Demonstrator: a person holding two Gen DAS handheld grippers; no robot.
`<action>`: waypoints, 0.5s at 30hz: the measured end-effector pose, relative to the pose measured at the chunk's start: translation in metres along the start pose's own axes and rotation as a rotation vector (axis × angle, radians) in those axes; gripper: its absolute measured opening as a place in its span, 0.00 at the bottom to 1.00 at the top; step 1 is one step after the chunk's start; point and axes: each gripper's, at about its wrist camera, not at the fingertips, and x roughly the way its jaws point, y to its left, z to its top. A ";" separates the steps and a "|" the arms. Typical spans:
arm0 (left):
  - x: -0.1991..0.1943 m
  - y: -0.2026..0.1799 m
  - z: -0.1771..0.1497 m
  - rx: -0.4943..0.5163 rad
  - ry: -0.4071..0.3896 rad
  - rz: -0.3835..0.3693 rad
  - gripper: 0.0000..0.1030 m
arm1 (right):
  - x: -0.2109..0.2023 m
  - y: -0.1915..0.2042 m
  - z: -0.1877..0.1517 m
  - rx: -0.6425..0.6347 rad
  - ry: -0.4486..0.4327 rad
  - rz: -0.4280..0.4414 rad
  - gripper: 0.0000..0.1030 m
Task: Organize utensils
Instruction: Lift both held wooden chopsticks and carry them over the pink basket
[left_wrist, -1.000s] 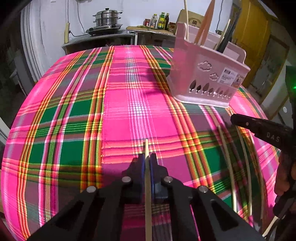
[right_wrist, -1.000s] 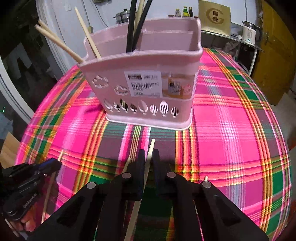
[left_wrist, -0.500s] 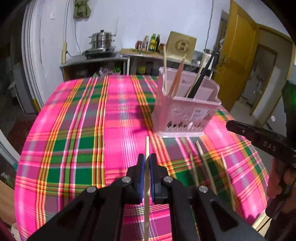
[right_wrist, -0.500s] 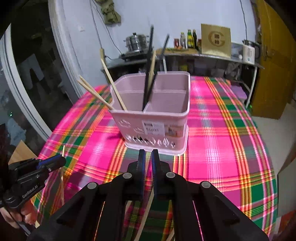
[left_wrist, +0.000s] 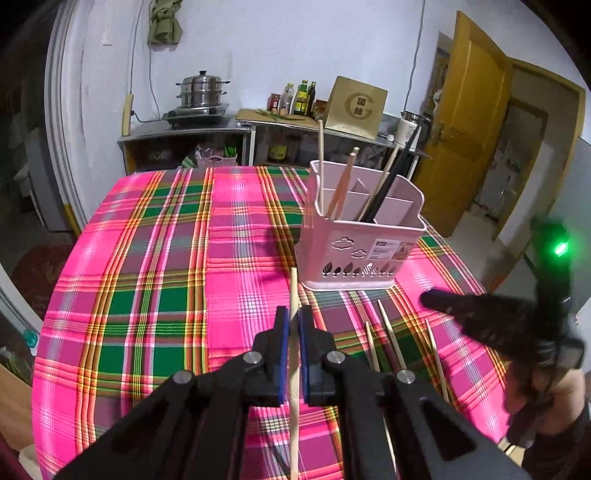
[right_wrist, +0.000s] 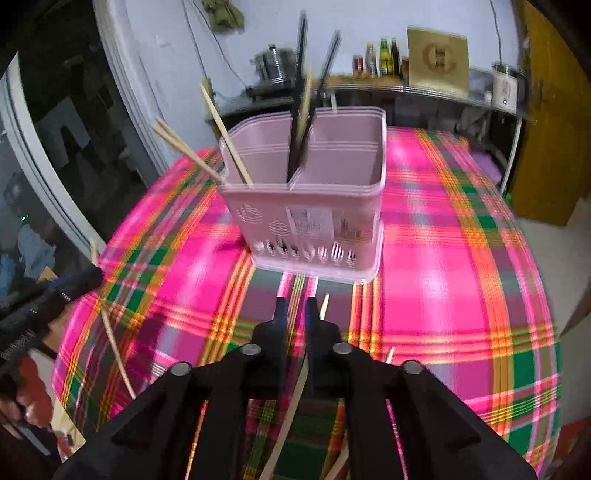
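Chopsticks are the job here, and both my tools have lifted off the desk (left_wrist: 147, 295) over the last second, so the pink basket (left_wrist: 364, 243) now sits lower and further off in each view. My left gripper (left_wrist: 291, 325) stays closed on a pale wooden chopstick (left_wrist: 293, 288), which runs straight out between the fingers towards the basket; I judge that one is ready to carry over and drop in. My right gripper (right_wrist: 295, 310) has just been opening. A pale chopstick still runs beneath its fingers in the blurred right view, but the gap at the tips looks bare, so I read the fingers as parted and not pressing on it.

The basket has divided compartments: several light wooden chopsticks (left_wrist: 340, 192) lean in the left one, two black chopsticks (right_wrist: 299, 122) stand near the middle divider. Three more loose chopsticks (left_wrist: 388, 332) lie on the plaid cloth just in front of it.
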 end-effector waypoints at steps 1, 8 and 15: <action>0.001 0.001 0.000 -0.003 0.003 -0.003 0.06 | 0.006 -0.002 -0.001 0.002 0.011 -0.005 0.14; 0.001 0.004 0.003 -0.005 0.005 -0.030 0.06 | 0.050 -0.009 -0.004 0.007 0.114 -0.045 0.14; -0.008 0.000 0.009 0.012 -0.023 -0.039 0.06 | 0.072 -0.013 -0.002 0.004 0.165 -0.088 0.14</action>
